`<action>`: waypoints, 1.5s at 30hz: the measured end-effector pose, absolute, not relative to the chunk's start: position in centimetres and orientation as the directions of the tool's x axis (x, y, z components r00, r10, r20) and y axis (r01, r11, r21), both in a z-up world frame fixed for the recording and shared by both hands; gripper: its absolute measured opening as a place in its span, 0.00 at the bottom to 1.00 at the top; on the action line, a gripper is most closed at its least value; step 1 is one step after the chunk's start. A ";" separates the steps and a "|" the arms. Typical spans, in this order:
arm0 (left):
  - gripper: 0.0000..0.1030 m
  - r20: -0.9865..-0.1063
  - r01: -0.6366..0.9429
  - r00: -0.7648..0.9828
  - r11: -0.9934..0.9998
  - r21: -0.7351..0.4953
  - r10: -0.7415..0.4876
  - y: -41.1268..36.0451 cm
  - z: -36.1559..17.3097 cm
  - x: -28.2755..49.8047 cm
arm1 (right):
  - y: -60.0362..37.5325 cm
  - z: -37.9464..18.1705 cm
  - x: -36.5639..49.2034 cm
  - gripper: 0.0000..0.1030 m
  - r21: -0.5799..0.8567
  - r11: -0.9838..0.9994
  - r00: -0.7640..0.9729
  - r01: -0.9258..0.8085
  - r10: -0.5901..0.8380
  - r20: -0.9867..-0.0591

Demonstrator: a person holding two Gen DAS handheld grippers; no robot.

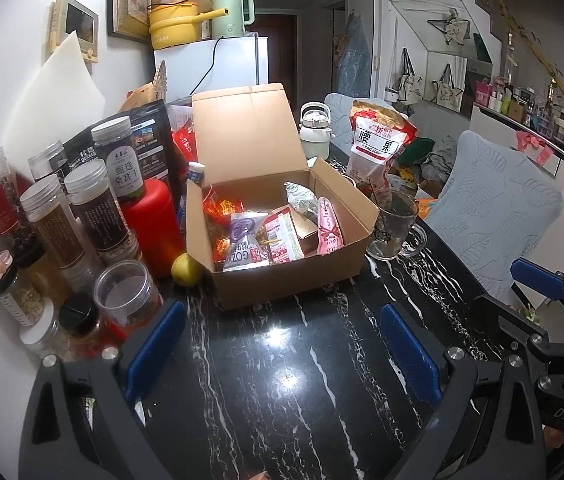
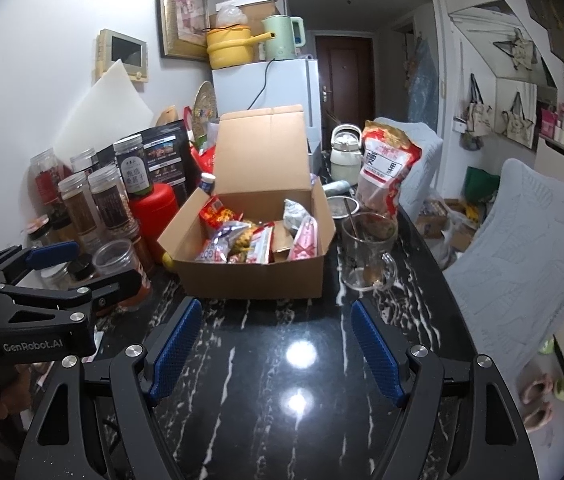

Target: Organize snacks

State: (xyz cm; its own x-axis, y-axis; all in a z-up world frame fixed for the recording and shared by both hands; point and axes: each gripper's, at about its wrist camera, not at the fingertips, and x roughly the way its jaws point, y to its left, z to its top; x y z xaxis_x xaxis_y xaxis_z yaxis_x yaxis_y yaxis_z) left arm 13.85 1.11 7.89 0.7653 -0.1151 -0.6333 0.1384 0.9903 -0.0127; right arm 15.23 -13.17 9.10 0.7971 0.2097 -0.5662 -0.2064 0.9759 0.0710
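Observation:
An open cardboard box [image 1: 293, 276] [image 2: 250, 276] stands on the black marble table [image 1: 282, 360] [image 2: 282, 360], its lid up. Several snack packets lie inside, among them a purple-and-white pack [image 1: 244, 246], a red pack [image 1: 222, 206] and a pink pack [image 1: 327, 228]. A large red-and-white cashew bag [image 1: 377, 140] [image 2: 387, 168] stands behind the box to the right. My left gripper [image 1: 282, 352] is open and empty, short of the box. My right gripper [image 2: 278, 352] is open and empty too, also short of the box. Each gripper shows at the edge of the other's view.
Several lidded jars [image 1: 82, 208] and a red canister [image 1: 154, 220] crowd the left by the wall. A lemon [image 1: 186, 270] sits at the box's left corner. A glass mug [image 1: 393, 228] [image 2: 367, 252] stands right of the box. A grey-covered chair [image 1: 493, 216] is beside the table.

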 end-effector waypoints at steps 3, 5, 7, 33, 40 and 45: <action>0.97 -0.634 0.139 0.765 0.990 -0.016 -0.117 1.0 8.0 13.9 | -13.2 9.2 15.2 0.76 0.070 0.975 0.798 -0.211 0.213 -0.564; 0.97 -0.633 0.139 0.765 0.990 -0.015 -0.117 1.0 8.1 13.9 | -13.3 9.3 15.2 0.76 0.072 0.974 0.799 -0.213 0.216 -0.561; 0.97 -0.632 0.144 0.765 0.989 -0.020 -0.124 1.0 8.1 13.9 | -13.3 9.3 15.2 0.76 0.070 0.974 0.800 -0.215 0.217 -0.560; 0.97 -0.616 0.122 0.780 0.992 -0.030 -0.114 1.5 8.5 14.4 | -13.0 9.2 15.9 0.76 0.050 0.974 0.794 -0.221 0.210 -0.571; 0.97 -0.618 0.107 0.781 0.994 -0.015 -0.093 1.4 8.3 14.9 | -13.1 9.0 16.2 0.76 0.054 0.974 0.793 -0.221 0.212 -0.572; 0.97 -0.617 0.103 0.782 0.995 -0.012 -0.088 1.3 8.2 15.0 | -13.4 8.6 16.4 0.76 0.059 0.975 0.789 -0.215 0.209 -0.578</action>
